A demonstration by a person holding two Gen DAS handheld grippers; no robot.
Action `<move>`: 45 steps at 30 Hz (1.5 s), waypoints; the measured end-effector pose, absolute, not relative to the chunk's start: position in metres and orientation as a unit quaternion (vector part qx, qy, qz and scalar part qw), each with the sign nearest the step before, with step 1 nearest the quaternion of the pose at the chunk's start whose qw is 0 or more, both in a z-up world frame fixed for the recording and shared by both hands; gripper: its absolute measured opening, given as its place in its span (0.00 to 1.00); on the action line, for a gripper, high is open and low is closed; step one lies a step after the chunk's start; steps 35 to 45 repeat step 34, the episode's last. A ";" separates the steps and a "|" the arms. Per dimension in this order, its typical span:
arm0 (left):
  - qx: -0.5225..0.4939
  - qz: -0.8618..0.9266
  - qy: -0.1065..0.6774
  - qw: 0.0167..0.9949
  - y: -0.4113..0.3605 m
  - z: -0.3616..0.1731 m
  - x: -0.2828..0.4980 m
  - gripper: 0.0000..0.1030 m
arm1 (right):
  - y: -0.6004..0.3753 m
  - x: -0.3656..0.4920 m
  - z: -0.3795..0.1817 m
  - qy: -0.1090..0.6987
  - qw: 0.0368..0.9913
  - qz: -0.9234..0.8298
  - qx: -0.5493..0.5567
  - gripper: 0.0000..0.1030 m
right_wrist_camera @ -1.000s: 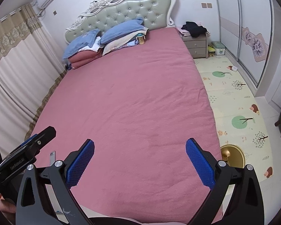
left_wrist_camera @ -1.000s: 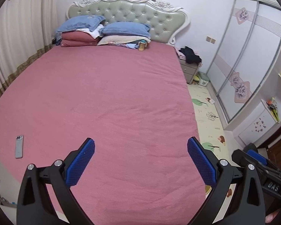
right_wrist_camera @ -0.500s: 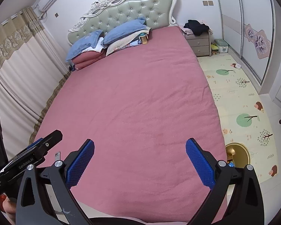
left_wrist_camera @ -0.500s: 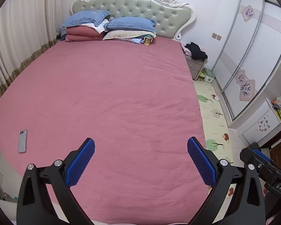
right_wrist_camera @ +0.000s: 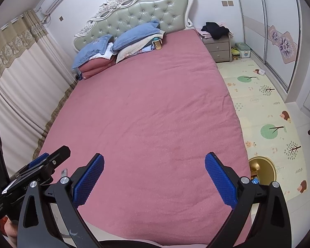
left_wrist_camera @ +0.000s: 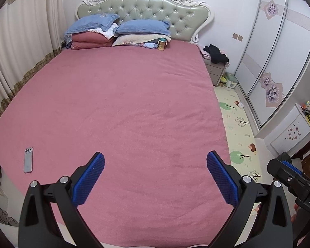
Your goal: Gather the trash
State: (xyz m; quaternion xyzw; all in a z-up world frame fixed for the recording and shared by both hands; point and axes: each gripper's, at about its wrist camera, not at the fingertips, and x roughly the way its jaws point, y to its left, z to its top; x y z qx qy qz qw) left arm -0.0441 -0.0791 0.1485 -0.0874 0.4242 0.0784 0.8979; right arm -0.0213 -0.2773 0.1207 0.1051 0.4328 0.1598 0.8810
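My left gripper [left_wrist_camera: 155,161] is open and empty above the foot of a bed with a pink cover [left_wrist_camera: 124,107]. My right gripper [right_wrist_camera: 154,161] is open and empty beside it, over the same end of the bed [right_wrist_camera: 150,107]. A gold trash bin [right_wrist_camera: 262,170] stands on the floor by the bed's right front corner, with some items inside. A small white scrap [right_wrist_camera: 262,72] lies on the play mat near the wardrobe; it also shows in the left wrist view [left_wrist_camera: 240,104]. A yellow bottle [left_wrist_camera: 161,45] stands by the pillows.
A phone [left_wrist_camera: 28,159] lies on the bed's left front part. Pillows [left_wrist_camera: 142,28] are stacked at the headboard. A nightstand [right_wrist_camera: 218,46] with dark clothes and a small box [right_wrist_camera: 243,50] stand at the right. A patterned play mat [right_wrist_camera: 264,111] covers the floor beside the wardrobe [right_wrist_camera: 266,20].
Both grippers have pulled back and tilted slightly; the bed looks a little further off and the headboard sits lower in the left view. Both jaws stay open.
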 end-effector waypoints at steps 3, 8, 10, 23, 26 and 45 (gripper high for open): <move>-0.090 0.078 0.426 0.897 -0.077 0.149 -0.043 0.96 | -0.277 -0.021 0.120 0.434 0.880 0.161 0.104 0.92; -0.089 0.080 0.425 0.897 -0.074 0.148 -0.042 0.96 | -0.276 -0.021 0.120 0.436 0.879 0.163 0.103 0.92; -0.091 0.081 0.425 0.897 -0.073 0.147 -0.043 0.96 | -0.276 -0.021 0.120 0.436 0.879 0.163 0.103 0.92; -0.099 0.081 0.430 0.894 -0.070 0.145 -0.043 0.96 | -0.275 -0.021 0.119 0.437 0.878 0.163 0.104 0.92; -0.106 0.078 0.435 0.891 -0.066 0.143 -0.040 0.96 | -0.275 -0.022 0.118 0.437 0.878 0.163 0.103 0.92; -0.115 0.066 0.423 0.897 -0.065 0.145 -0.044 0.96 | -0.274 -0.021 0.119 0.437 0.879 0.163 0.101 0.92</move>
